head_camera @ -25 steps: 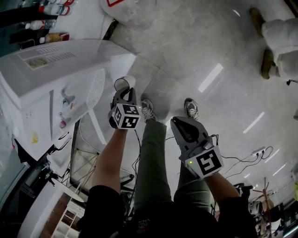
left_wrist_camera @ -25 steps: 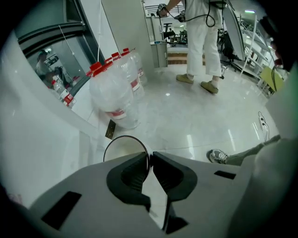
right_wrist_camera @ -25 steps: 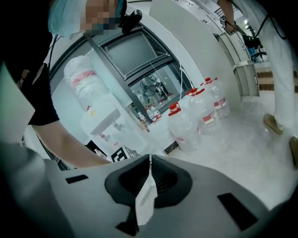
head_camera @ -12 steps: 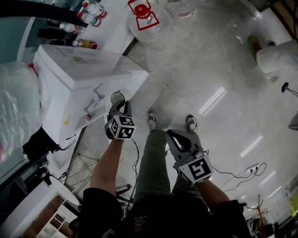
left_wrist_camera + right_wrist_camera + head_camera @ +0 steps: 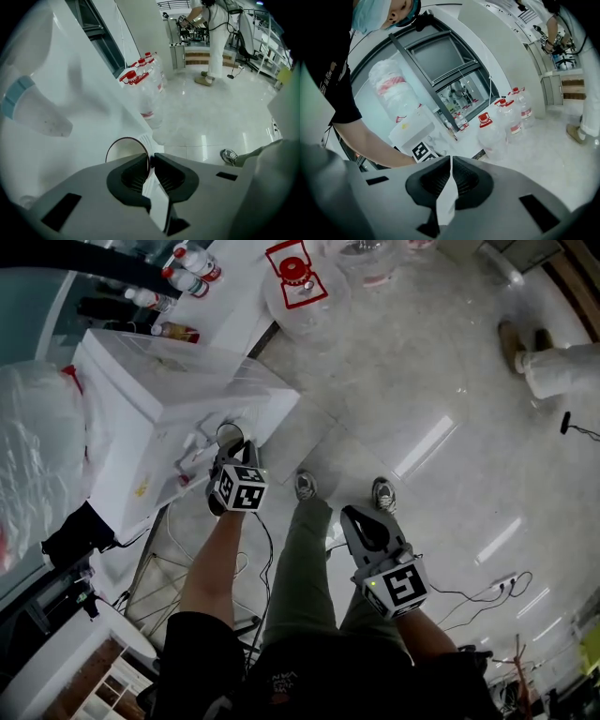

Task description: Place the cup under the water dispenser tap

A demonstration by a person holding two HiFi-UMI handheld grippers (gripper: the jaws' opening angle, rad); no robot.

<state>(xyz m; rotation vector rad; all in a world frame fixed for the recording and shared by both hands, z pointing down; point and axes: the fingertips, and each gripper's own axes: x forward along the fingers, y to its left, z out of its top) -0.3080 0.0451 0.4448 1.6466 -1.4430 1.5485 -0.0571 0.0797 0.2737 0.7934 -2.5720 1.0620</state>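
R gripper (image 5: 450, 160) shut, empty, held back, well off the dispenser (image 5: 159, 390). L gripper (image 5: 151, 161) narrow, pinching cup (image 5: 124, 150) by one side of its rim: one jaw inside, one outside. Cup hangs at dispenser front, mouth up. Blue tap (image 5: 35, 115) sits up-left of cup mouth, apart. L does it: prob shift cup that way, keep upright.

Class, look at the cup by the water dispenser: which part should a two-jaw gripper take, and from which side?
Take the cup by its wall at the rim, from above, one jaw inside and one outside, as the left gripper does. Its mouth is open and faces up, and this grip likely leaves the body free to go under the tap.
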